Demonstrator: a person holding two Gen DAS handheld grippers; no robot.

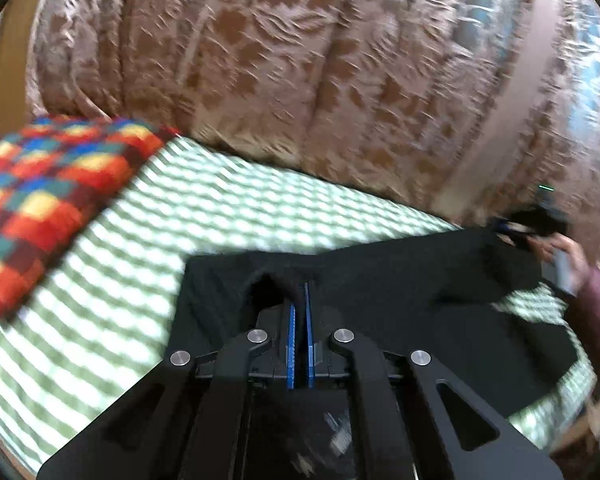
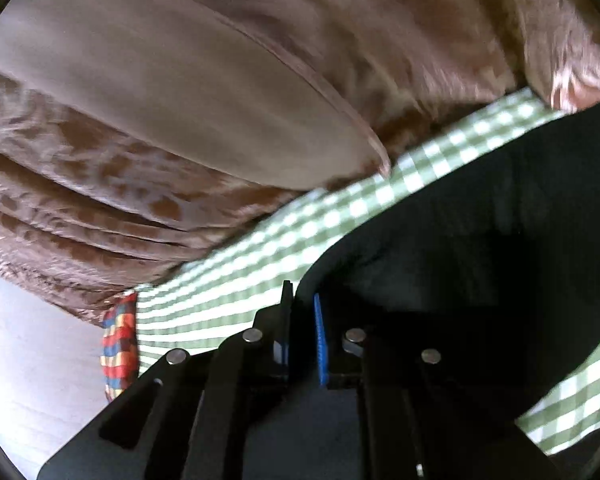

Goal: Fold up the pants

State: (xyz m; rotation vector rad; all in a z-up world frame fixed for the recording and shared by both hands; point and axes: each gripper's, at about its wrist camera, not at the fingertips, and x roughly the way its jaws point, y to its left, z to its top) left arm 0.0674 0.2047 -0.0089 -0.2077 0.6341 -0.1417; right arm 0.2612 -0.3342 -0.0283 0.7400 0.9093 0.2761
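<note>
Clearly, both tools pointed slantwise down over the bed (image 1: 111,280), whose sheet was a green and white gingham. The left tool (image 1: 300,300) had its blue ribbed pads nearly together, clenched on a raised fold of the black pants (image 1: 400,280), soft matte cloth that spread ahead of it and off to its right. At the far right of that view the right tool (image 1: 520,228) pinched the far corner of the same cloth, with a hand (image 1: 556,252) and a maroon sleeve (image 1: 596,312) behind it. In its own view the right tool (image 2: 302,312) had the dark cloth's edge between its pads, gripped. A bright checkered woolly blanket (image 1: 51,196) lay well to the left tool's left. Beyond both hung a shiny brown patterned curtain (image 1: 279,60), blurred.
</note>
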